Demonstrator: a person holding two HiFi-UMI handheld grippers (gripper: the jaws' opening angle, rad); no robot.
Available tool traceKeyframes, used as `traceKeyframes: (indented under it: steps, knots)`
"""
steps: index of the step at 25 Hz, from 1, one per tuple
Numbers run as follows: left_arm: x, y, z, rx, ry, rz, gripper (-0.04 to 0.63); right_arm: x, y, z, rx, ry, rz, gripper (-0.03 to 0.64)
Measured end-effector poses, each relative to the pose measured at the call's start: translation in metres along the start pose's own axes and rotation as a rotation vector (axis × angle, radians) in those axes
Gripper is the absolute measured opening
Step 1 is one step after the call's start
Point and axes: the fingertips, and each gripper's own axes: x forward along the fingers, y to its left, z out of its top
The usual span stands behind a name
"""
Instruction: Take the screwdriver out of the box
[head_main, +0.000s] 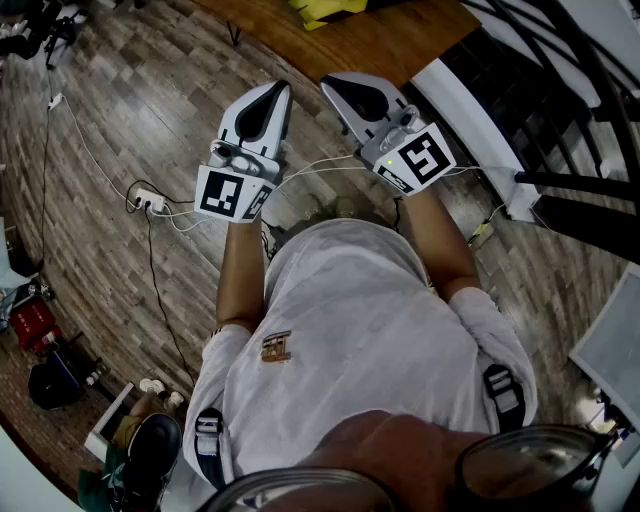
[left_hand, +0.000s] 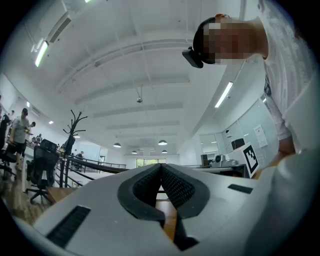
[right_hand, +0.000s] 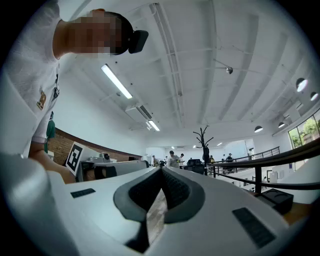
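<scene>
Screwdriver and box show in no view, so their direction from the jaws and the nearer hand cannot be told. Left gripper (head_main: 276, 92) and right gripper (head_main: 333, 83) are both closed on nothing, side by side, tips near a wooden table (head_main: 385, 42).

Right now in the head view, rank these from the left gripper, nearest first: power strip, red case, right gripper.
1. right gripper: close beside the left gripper, on its right.
2. power strip: on the floor, off to the left.
3. red case: on the floor at the far left edge.
</scene>
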Motion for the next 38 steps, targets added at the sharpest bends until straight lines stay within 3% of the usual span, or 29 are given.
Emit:
traceKeyframes:
  steps: [16,38]
  knots:
    - [-0.005,0.014,-0.006,-0.014,-0.001,-0.009,0.018,0.011,0.0,-0.003,0.028,-0.015,0.003,0.032]
    - [-0.027,0.09,-0.023,-0.048,-0.002,-0.068,0.018,0.069,-0.002,-0.029,0.009,0.01,-0.094,0.032]
